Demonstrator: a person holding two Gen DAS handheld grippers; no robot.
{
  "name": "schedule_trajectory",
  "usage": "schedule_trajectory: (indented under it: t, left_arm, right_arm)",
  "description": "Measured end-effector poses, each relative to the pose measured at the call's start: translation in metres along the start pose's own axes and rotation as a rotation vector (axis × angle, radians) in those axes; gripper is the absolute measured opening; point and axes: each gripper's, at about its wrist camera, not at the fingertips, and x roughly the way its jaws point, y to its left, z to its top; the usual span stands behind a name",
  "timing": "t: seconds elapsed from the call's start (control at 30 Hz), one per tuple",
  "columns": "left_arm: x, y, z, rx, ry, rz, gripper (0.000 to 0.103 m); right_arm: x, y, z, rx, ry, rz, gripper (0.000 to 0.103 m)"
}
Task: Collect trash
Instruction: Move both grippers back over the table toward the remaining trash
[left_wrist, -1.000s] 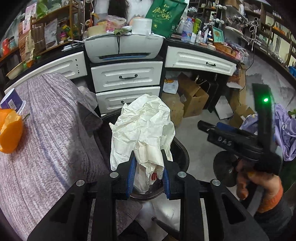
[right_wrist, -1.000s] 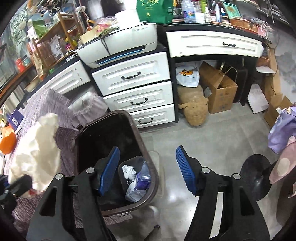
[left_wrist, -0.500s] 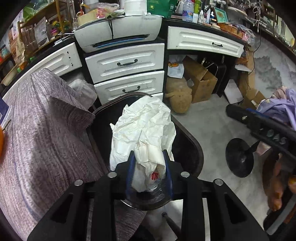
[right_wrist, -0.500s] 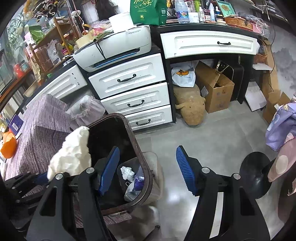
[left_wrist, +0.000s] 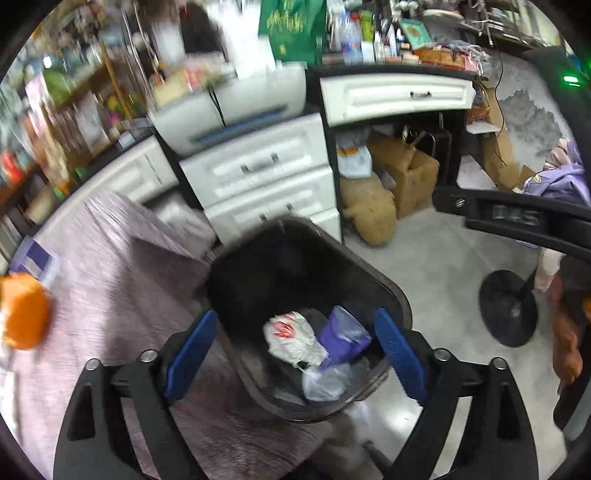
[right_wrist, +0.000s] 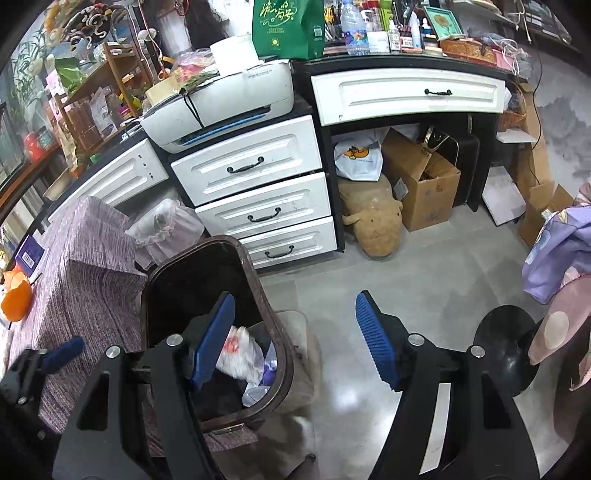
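The dark bin (left_wrist: 310, 317) stands beside the purple-clothed counter (left_wrist: 110, 295); the white wrapper (left_wrist: 291, 338) now lies inside it. The left tool (left_wrist: 291, 354), jaws just sprung wide and empty, should lift clear without snagging the rim. The right tool (right_wrist: 295, 339) hangs wide, empty. Only its sharper view shows the bin's outer wall and floor.

Bin (left_wrist: 391, 295) mouth open above; table (left_wrist: 122, 280) crowds left, floor (right_wrist: 424, 280) right bare.
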Motion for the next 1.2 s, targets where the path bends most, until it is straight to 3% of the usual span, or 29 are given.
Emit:
schedule_trajectory:
  t: [0.07, 0.2, 0.37, 0.7, 1.0, 1.2]
  left_arm:
    - [-0.019, -0.003, -0.001, 0.025, -0.071, 0.064, 0.094]
    - [-0.052, -0.002, -0.003, 0.048, -0.186, 0.144, 0.098]
    - [-0.085, 0.019, -0.002, -0.025, -0.259, 0.2, 0.098]
    - [-0.147, 0.069, -0.017, -0.186, -0.398, 0.347, 0.098]
    - [-0.179, 0.121, -0.044, -0.316, -0.402, 0.436, 0.098]
    - [-0.182, 0.156, -0.069, -0.378, -0.312, 0.494, 0.098]
  right_arm:
    - [-0.003, -0.001, 0.001, -0.001, -0.013, -0.005, 0.077]
    - [-0.008, 0.004, 0.003, -0.018, -0.026, -0.005, 0.077]
    - [-0.016, 0.017, 0.004, -0.049, -0.038, 0.02, 0.078]
    - [-0.047, 0.081, 0.004, -0.193, -0.086, 0.133, 0.079]
    - [-0.07, 0.148, -0.005, -0.332, -0.107, 0.256, 0.085]
    - [-0.077, 0.186, -0.016, -0.389, -0.086, 0.339, 0.087]
